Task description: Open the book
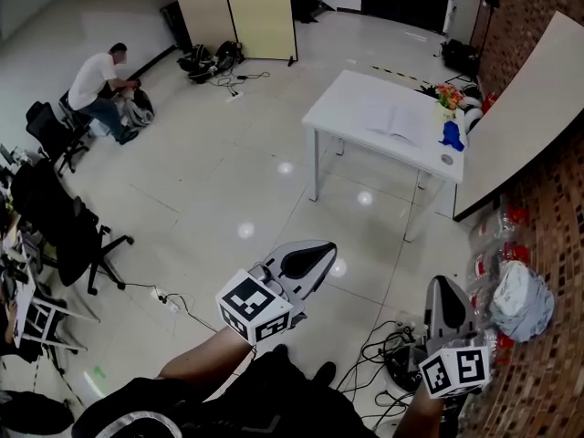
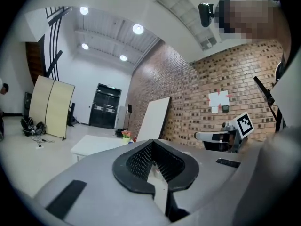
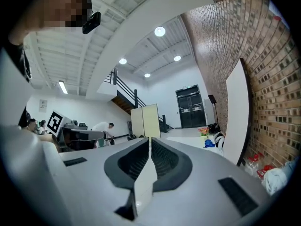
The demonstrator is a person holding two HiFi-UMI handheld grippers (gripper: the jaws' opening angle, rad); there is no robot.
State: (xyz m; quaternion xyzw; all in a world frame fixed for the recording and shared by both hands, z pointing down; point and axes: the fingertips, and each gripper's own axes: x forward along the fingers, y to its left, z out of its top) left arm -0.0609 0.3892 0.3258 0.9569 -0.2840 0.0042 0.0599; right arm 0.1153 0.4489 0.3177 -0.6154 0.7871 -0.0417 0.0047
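Book (image 1: 398, 122) lies on the tabletop (image 1: 351, 94), well ahead of both tools. Step in hand: approach. Left tool (image 1: 321, 246) and right tool (image 1: 442, 283) are closed and empty. The next move likely calls for reaching the tabletop.

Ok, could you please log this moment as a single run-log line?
stage: pre-reach | left gripper: shut, empty | right gripper: shut, empty | book: on white table, far ahead, untouched

Bright, even light from round ceiling lamps (image 2: 138, 29) toward eleven o'clock; glare spots dot the glossy floor (image 1: 246, 230). Both gripper views bow strongly, black at corners.
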